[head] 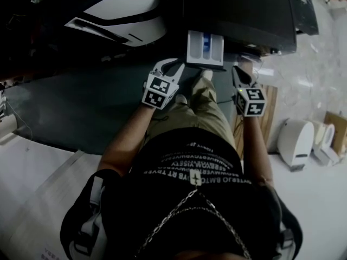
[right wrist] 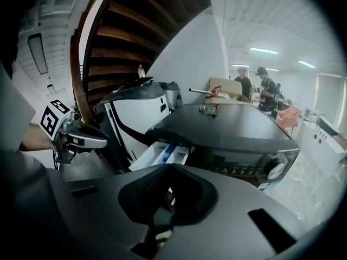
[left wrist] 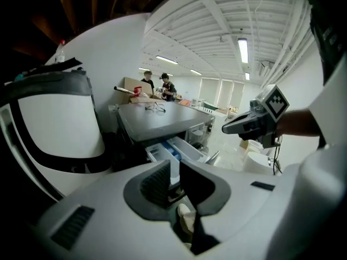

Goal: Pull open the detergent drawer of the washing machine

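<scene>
Lit from above by long strip lamps [left wrist: 242, 49] on a white ribbed ceiling [left wrist: 217, 15]. Closed in by a plain white wall [right wrist: 190, 53], under the dark wooden stair [right wrist: 135, 26]. Floored in pale glossy tile [head: 320, 64] beside a dark grey strip [head: 76, 112]. Ended far back by tall pale windows [left wrist: 217, 91], with two people [left wrist: 156, 84] standing there.

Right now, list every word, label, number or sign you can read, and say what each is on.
No text reads clearly.
Shirt: rows of white print, upside down, too blurred to read.
Washer panel: pale marks beside the dial, too small to read.
Cubes: black-and-white square markers, no letters.
</scene>
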The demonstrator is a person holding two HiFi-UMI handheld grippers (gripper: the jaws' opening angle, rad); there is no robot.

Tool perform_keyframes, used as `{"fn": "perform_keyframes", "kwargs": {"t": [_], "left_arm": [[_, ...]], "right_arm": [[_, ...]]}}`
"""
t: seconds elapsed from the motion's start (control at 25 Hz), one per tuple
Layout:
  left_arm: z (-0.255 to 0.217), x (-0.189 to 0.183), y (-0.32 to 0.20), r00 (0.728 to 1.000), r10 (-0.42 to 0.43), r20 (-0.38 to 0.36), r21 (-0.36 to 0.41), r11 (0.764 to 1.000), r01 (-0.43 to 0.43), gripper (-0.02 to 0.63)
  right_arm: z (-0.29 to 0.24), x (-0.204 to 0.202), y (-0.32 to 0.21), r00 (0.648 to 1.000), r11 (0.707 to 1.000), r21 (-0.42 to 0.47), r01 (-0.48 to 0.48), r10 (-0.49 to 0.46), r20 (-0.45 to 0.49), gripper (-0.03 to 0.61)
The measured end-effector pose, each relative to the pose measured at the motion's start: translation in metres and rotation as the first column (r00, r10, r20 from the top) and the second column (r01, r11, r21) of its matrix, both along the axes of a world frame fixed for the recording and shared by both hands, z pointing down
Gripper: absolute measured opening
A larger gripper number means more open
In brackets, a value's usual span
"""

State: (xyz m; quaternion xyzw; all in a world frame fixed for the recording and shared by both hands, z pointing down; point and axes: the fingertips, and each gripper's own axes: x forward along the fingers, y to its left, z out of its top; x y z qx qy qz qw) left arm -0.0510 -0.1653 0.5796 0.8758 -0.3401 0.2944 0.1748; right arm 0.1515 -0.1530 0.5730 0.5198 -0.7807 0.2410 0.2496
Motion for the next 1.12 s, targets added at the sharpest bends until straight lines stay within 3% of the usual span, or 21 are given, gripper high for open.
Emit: {"fn": "perform_keyframes", "kwargs": {"t": [0.16,0.32,0.48,0.68,1.12], "left_arm": [[-0.050,-0.006,-0.007,0.999,-0.036,-0.027,0.121,0.992,0.039,0.005],[-0.111,-0.007,-0.012,0.996,-0.043,-0.074,0.236,0.970,0.059,0.003],[-0.166,-0.010,-0.012,0.993,-0.033,-0.114,0.312,0.948,0.067,0.003],[-0.201,-0.019,-0.013,0.988,-0.041,-0.151,0.357,0.930,0.093,0.003],[-0.214,-0.048,-0.020,0.983,-0.063,-0.175,0.375,0.918,0.126,0.003]], "right_arm": [[-0.056,0.001,-0.008,1.000,0.990,0.143,-0.020,0.022,-0.013,0.003],[-0.109,-0.009,-0.010,1.000,0.968,0.252,-0.014,0.015,0.000,0.002],[-0.149,-0.024,-0.008,0.999,0.952,0.306,0.007,-0.018,0.033,0.002],[-0.176,-0.032,-0.007,0.999,0.943,0.332,0.033,-0.042,0.020,0.002],[-0.179,-0.068,-0.011,0.996,0.947,0.310,0.084,-0.085,-0.011,0.002]]}}
